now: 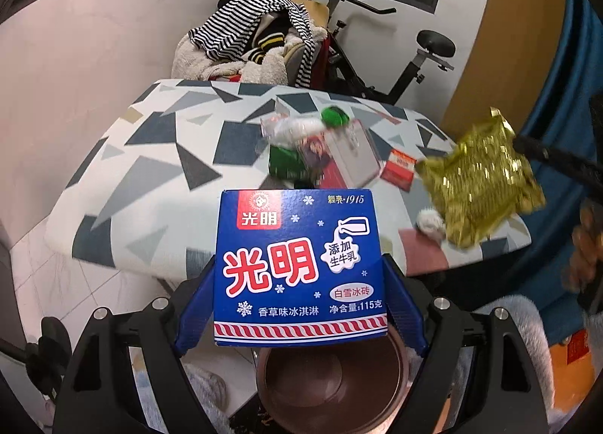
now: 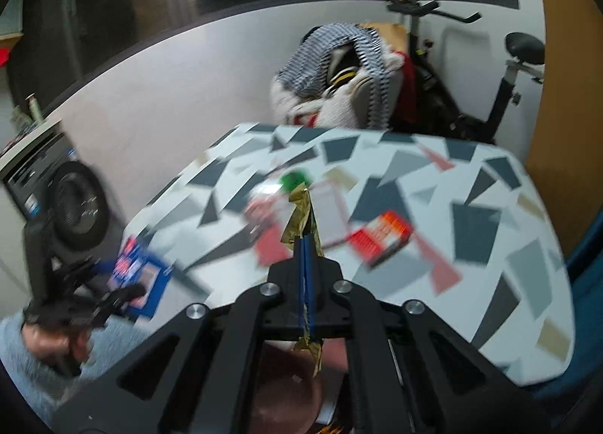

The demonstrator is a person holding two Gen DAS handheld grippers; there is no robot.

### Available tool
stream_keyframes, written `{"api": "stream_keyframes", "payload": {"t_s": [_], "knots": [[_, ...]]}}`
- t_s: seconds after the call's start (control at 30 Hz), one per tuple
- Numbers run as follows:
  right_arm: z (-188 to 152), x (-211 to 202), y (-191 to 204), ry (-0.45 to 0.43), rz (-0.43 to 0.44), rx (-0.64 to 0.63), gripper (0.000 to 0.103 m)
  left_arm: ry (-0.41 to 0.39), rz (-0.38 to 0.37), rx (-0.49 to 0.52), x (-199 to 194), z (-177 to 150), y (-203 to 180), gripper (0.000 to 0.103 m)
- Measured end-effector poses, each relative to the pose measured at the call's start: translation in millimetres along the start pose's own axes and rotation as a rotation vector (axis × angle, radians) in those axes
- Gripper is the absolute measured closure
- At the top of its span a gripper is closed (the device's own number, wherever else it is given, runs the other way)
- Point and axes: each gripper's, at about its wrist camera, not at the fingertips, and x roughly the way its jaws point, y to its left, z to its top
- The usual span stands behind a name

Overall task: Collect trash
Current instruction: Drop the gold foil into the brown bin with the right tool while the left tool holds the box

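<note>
Currently clamped in the left tool (image 1: 299, 275): a blue ice-cream carton (image 1: 297, 268), gripped by its two sides and held off the near edge of the worktop (image 1: 124, 185), directly above a brown bin (image 1: 331, 388) on the floor. Pinched flat in the right tool (image 2: 307, 241), fingers pressed together: a crumpled gold foil wrapper (image 2: 301, 215), also seen from the left wrist view hanging in the air at the right side of the worktop. Neither piece in the bin yet; bin interior appears bare as far as visible. Remaining on the worktop: a heap of litter (image 1: 312, 147) at the centre, made up of clear plastic film, a green wrapper and a green cap, plus a red and white box-like item; a small red packet (image 1: 399, 168) just beside the heap; a white crumpled wad (image 1: 429, 223) near the right edge. Judged at an early to middle stage: two items lifted and awaiting release, several more pickups outstanding. Right wrist view heavily blurred; finer detail of the heap not determinable.
</note>
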Motion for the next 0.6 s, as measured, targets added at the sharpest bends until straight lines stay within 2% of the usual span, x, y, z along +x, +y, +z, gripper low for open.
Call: {"api": "stream_keyframes", "payload": {"t_s": [0.17,0.3,0.47,0.6], "knots": [[-60.0,19.2,28.3,0.117,0.066,-0.012,0.098,0.012,-0.006,-0.009,0.5,-23.2,2.0,0.023],[-122.5,68.3,42.3,0.283,0.093,0.018,0.098,0.015,0.002,0.001,4.5,-37.5,1.0,0.023],[-182.2,143.2,47.3,0.456,0.016,-0.005,0.098,0.024,0.022,0.003,14.3,-51.6,2.1,0.023],[-216.4,179.3,48.3,0.534,-0.063,-0.080,0.098,0.034,0.038,-0.009,23.8,-64.4,7.1,0.023]]}}
